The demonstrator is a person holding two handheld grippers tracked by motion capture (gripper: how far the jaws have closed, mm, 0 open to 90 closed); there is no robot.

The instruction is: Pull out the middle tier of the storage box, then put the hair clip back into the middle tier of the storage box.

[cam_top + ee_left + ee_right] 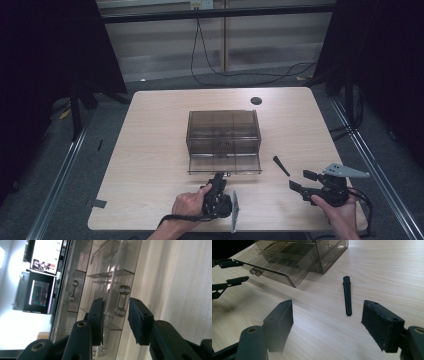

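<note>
With the left gripper (115, 322) jaws apart around the handle (121, 300) at centre frame and the right gripper (327, 325) wide open, the pulled-out drawer (225, 164) could slide shut if bumped.

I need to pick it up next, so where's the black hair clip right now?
In the high view the black hair clip lies on the table, right of the open drawer and just ahead of the right gripper.

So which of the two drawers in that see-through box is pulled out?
The bottom drawer: it juts out from the smoky box toward the left gripper, whose jaws flank its handle. The upper one sits flush.
</note>
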